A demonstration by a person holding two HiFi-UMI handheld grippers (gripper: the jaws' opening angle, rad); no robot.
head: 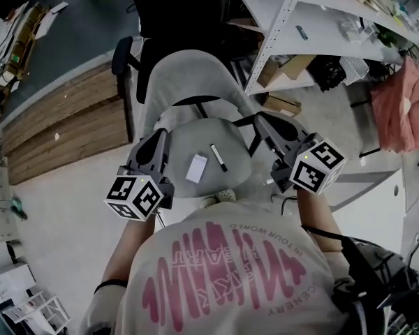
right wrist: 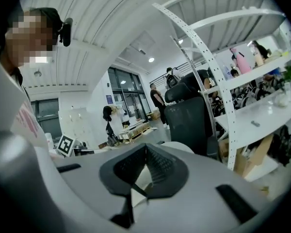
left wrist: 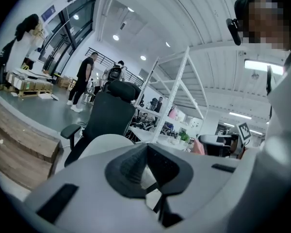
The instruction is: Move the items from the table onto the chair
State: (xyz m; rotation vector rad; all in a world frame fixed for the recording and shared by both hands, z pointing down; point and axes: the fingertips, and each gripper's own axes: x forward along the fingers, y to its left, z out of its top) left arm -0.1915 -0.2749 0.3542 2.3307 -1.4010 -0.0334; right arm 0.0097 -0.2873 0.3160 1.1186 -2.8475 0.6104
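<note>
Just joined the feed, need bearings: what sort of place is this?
Likely an open workshop or lab office: white perforated metal shelving stacked with boxes and clutter, a black high-backed office chair, a pale bare floor.

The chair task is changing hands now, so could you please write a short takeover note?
Left gripper: fingers shut, nothing held, raised at the left of the seat.
Right gripper: fingers shut, nothing held, raised at the right of the seat.
Things: a white card and a black pen lie flat on the grey chair, side by side and not touching.
Done: those two are on the seat.
Left: the table is not clearly in view, so look there for anything that remains.
</note>
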